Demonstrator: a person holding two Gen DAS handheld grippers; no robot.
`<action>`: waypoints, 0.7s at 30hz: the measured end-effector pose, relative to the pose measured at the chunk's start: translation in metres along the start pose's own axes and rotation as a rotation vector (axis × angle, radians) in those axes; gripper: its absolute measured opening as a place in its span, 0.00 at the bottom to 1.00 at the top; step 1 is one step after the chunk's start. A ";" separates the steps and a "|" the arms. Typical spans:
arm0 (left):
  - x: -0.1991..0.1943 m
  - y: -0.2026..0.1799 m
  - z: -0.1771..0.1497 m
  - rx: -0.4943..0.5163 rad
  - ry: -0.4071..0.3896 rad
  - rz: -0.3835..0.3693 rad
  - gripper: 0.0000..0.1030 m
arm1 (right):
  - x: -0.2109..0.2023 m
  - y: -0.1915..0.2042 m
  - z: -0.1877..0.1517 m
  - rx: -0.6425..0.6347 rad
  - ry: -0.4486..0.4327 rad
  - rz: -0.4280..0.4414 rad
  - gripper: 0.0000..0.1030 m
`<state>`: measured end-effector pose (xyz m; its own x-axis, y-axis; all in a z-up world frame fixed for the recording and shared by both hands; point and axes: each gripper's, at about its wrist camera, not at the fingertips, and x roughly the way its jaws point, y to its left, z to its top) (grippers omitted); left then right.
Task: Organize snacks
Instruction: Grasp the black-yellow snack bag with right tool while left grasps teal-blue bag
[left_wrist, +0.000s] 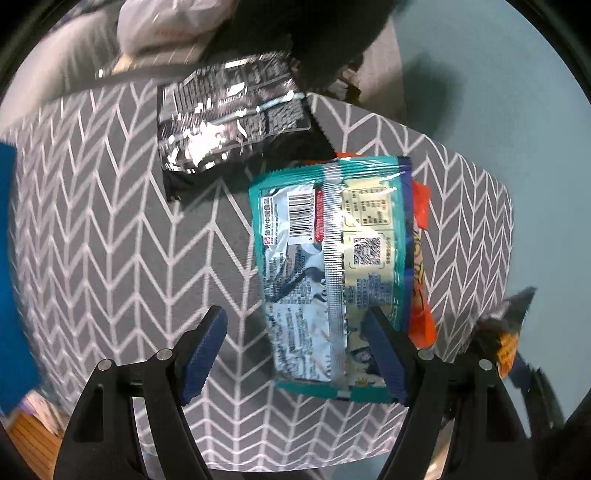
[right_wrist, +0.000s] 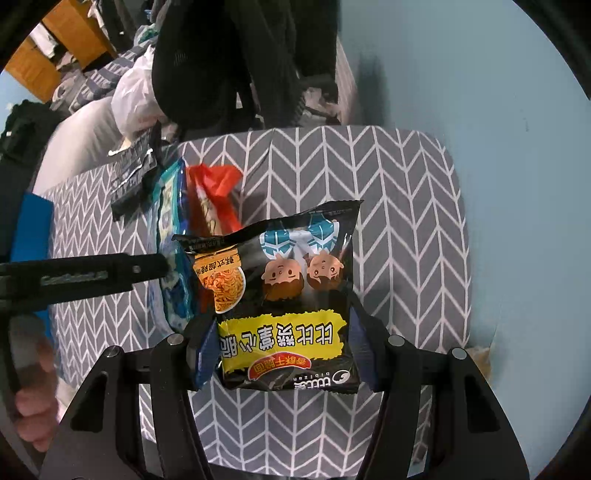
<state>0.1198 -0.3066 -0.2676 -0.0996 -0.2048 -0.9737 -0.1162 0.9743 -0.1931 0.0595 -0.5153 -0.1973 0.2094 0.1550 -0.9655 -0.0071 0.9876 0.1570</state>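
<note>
A teal snack packet (left_wrist: 328, 266) stands on edge on the grey chevron surface (left_wrist: 110, 240), leaning on an orange packet (left_wrist: 419, 258). My left gripper (left_wrist: 299, 354) is open, its right finger (left_wrist: 384, 354) against the teal packet's lower edge. A black foil packet (left_wrist: 229, 118) lies behind. My right gripper (right_wrist: 284, 350) is shut on a black packet with cartoon faces (right_wrist: 291, 295), held over the surface. In the right wrist view the teal packet (right_wrist: 171, 236), the orange packet (right_wrist: 212, 199) and the black foil packet (right_wrist: 135, 173) sit to the left.
A blue box (right_wrist: 31, 229) is at the left edge. The left gripper's arm (right_wrist: 81, 277) reaches in from the left. White plastic bag (right_wrist: 135, 99) and dark clothing (right_wrist: 229, 62) lie behind. A pale blue wall (right_wrist: 517, 147) is on the right.
</note>
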 end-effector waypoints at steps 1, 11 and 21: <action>0.002 0.001 0.001 -0.016 0.004 -0.009 0.76 | 0.000 -0.002 0.001 -0.001 -0.002 0.003 0.59; 0.015 -0.020 0.007 -0.057 0.011 -0.042 0.79 | -0.003 -0.016 0.004 0.003 0.003 0.023 0.59; 0.033 -0.028 0.012 -0.043 0.006 0.000 0.88 | 0.001 -0.019 0.005 0.005 0.021 0.040 0.59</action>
<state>0.1320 -0.3392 -0.2959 -0.1060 -0.2053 -0.9729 -0.1588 0.9694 -0.1873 0.0644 -0.5338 -0.2000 0.1888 0.1951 -0.9624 -0.0106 0.9804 0.1967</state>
